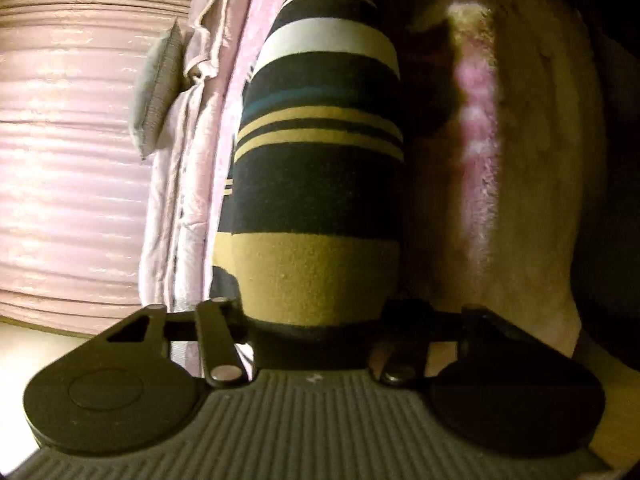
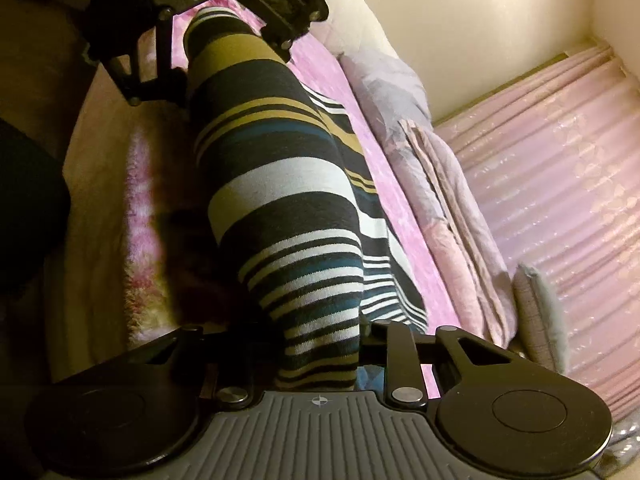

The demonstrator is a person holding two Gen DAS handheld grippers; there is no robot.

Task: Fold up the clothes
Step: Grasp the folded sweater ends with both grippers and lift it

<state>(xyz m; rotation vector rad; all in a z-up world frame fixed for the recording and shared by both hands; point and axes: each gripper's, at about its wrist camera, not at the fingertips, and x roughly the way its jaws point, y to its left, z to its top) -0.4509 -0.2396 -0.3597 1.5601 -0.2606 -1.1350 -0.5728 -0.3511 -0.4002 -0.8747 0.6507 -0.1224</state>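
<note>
Striped knit garment (image 1: 320,184) is stretching taut as a long band between the two hand-held grippers, its soft, slightly fuzzy weave banded in navy, mustard, white and teal. Left gripper (image 1: 316,336) is pinching the mustard end of the cloth, which is bunching into a rounded roll right at its jaws. Right gripper (image 2: 320,364) is clamping the opposite end, where narrow white, teal and mustard stripes are crowding together; the cloth is rising away from it toward the left gripper, showing at the top of the right wrist view as a black linkage frame. No earlier view is given, so only the grip itself is telling. Beneath the band, a fluffy pink blanket (image 2: 140,200) is lying on a cream surface. Beyond the garment, on the far side from the grippers, folded pale lilac bedding (image 2: 452,216) is stacking in soft layers, with a small grey cushion (image 1: 156,88) leaning beside it and pleated, glossy pink curtains (image 1: 68,152) hanging behind.
</note>
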